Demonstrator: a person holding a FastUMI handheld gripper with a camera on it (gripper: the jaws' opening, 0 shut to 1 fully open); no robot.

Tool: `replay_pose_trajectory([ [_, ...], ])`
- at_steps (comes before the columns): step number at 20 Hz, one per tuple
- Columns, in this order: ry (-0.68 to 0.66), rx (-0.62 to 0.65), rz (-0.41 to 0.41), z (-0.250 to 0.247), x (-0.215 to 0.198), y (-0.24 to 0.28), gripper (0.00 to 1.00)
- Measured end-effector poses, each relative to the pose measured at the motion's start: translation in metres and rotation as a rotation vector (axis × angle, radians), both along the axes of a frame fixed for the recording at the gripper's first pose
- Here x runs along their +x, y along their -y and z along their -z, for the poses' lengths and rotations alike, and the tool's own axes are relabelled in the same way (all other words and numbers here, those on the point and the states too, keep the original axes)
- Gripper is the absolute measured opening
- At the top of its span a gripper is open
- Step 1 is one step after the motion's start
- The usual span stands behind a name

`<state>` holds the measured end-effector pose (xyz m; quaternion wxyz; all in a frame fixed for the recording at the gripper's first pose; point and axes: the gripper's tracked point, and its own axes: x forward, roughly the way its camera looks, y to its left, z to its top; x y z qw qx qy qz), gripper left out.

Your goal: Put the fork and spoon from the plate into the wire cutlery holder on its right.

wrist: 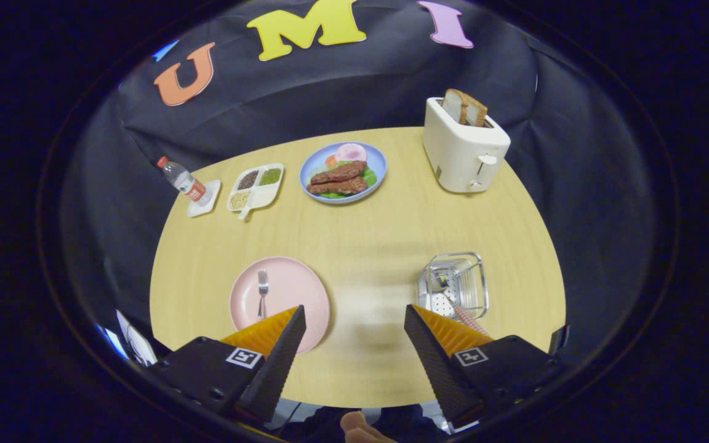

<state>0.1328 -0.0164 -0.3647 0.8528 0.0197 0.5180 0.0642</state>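
Tool (354, 320) released, empty; fork (262, 294) on plate (280, 289) just ahead of left finger

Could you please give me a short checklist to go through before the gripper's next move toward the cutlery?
1. Gripper open and empty: ok, fingers spread apart over bare table.
2. Fork ready to grasp: ok, it lies alone on the pink plate, just ahead of the left finger.
3. Spoon already delivered: ok, it seems; a utensil with a striped handle leans in the wire cutlery holder.
4. Room in the holder for the fork: ok, much of it looks free.
5. Path from plate to holder: ok, bare table between them.
6. Gripper lined up on the fork: not ok, the fork sits left of the gap.
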Motion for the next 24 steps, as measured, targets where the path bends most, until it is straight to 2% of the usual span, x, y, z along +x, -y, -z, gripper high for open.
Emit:
replay_pose_trajectory([
  [5,-0.067,0.008,-0.018,0.033,-0.027,-0.054,0.97],
  [14,-0.114,-0.035,-0.055,0.077,-0.037,-0.130,0.97],
  [17,-0.126,-0.090,-0.046,0.102,-0.040,-0.140,0.96],
  [21,-0.115,-0.121,-0.031,0.130,-0.040,-0.149,0.87],
  [24,-0.072,-0.164,-0.057,0.138,-0.038,-0.155,0.80],
])
